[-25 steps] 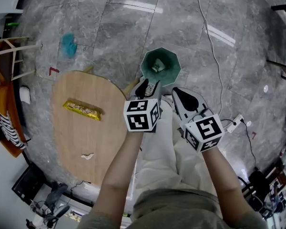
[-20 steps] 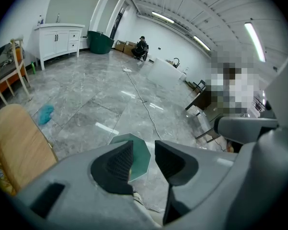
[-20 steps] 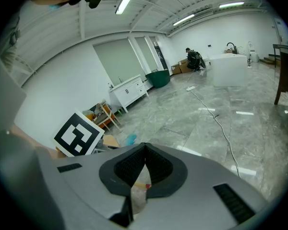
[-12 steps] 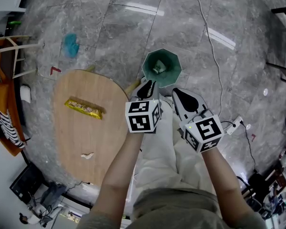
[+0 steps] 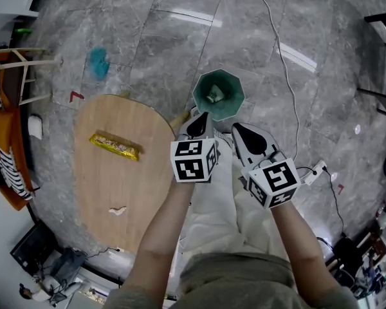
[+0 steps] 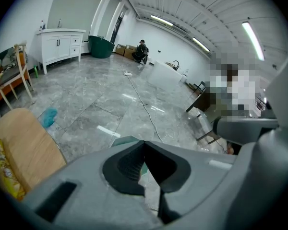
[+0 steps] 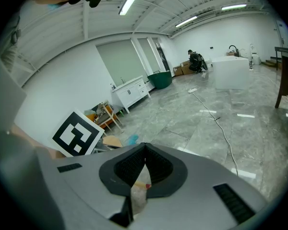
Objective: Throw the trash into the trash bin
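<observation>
Trash bin [image 5: 233, 95] green, octagonal, crinkled plastic wrapper [image 7: 139, 188] in right hand-held gripper [image 7: 145, 150]

Floor [image 5: 148, 50]: grey marble-look tile, polished, glossy w/ light glare. Table [image 5: 109, 185]: pale wood grain, smooth, matt. Trash bin [image 5: 202, 89]: green plastic, smooth, slight sheen. Snack wrapper [image 5: 116, 146] on table: yellow film, shiny. Scrap [image 5: 118, 210] on table: white, crumpled, paper-like. Blue lump [image 5: 98, 62] on floor: soft, cloth-like, matt. Right gripper [image 7: 145, 150]: grey matt plastic shell, black ribbed rubbery pads [image 7: 128, 166], clear crinkly film piece [image 7: 140, 192] btw them. Trousers [image 5: 212, 211]: pale cloth.
</observation>
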The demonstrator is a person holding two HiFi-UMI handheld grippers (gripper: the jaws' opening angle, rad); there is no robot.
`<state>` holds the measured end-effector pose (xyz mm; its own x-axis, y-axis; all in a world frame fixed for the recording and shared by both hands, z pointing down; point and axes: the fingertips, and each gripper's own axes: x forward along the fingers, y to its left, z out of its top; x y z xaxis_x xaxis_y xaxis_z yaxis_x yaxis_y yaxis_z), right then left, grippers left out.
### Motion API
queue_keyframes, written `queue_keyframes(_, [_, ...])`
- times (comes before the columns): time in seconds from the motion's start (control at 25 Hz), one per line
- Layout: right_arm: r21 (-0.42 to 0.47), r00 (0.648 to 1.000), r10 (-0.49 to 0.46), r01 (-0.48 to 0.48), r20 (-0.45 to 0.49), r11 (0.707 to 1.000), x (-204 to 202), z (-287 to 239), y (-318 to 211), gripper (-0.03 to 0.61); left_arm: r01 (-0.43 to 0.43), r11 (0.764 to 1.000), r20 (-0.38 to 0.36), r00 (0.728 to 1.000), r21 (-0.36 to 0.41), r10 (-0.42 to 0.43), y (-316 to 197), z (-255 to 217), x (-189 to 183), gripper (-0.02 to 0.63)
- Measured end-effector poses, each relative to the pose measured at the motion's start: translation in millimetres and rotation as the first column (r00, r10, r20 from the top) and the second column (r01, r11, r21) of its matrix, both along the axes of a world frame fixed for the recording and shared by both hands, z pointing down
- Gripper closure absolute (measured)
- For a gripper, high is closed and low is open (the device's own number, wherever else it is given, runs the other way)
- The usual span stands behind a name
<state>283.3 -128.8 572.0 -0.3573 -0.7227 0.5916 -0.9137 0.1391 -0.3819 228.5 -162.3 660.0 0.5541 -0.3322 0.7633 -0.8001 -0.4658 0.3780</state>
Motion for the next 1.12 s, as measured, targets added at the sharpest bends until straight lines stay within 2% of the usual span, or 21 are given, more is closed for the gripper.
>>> queue_keyframes(0.16, [0.004,1.0,-0.002,0.002,-0.001,1.0,-1.5,-3.7,1.4,0.569,-0.016,1.0,-0.002,1.0,0.019,0.016,0.7,-6.7,0.5,0.604])
queue_keyframes(0.6, [0.03,1.0,-0.021,0.022,-0.012,0.999,-1.1,-29.0,-0.6,0.569,0.02,1.0,-0.029,0.999,0.021,-0.019,-0.1,-34.5,2.7,0.604])
queue_keyframes(1.12, [0.045,0.998,-0.056,0.057,-0.024,0.997,-5.2,-55.8,8.9,0.569,0.015,0.999,-0.051,0.999,0.035,-0.013,10.8,-71.0,3.7,0.604])
